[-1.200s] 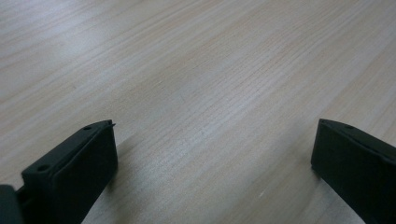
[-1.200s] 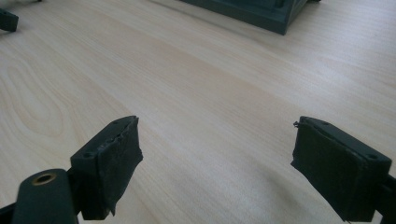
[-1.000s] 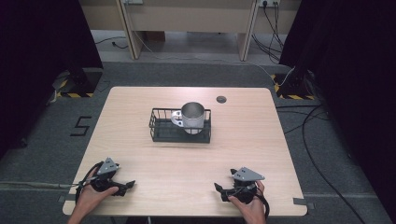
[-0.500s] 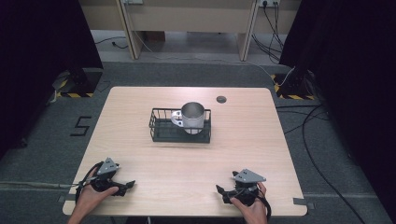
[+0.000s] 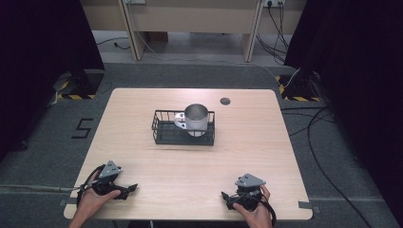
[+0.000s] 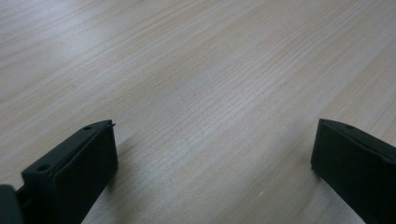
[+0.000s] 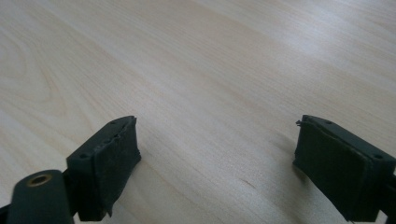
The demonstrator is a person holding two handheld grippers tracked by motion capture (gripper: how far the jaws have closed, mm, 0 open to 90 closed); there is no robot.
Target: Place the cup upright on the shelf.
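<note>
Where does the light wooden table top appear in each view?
High view: light wooden table top, centre, bearing a black wire basket.
Left gripper view: behind the left gripper's open jaws.
Right gripper view: behind the right gripper's jaws, which have just been opening, nothing between them.
Shared landmark: the pale wood grain.

Both hands rested low, well apart. The left hand-held gripper (image 5: pixel 127 189) gaped open; the right hand-held gripper (image 5: pixel 227 197) had just been opening, nothing between its jaws.
</note>
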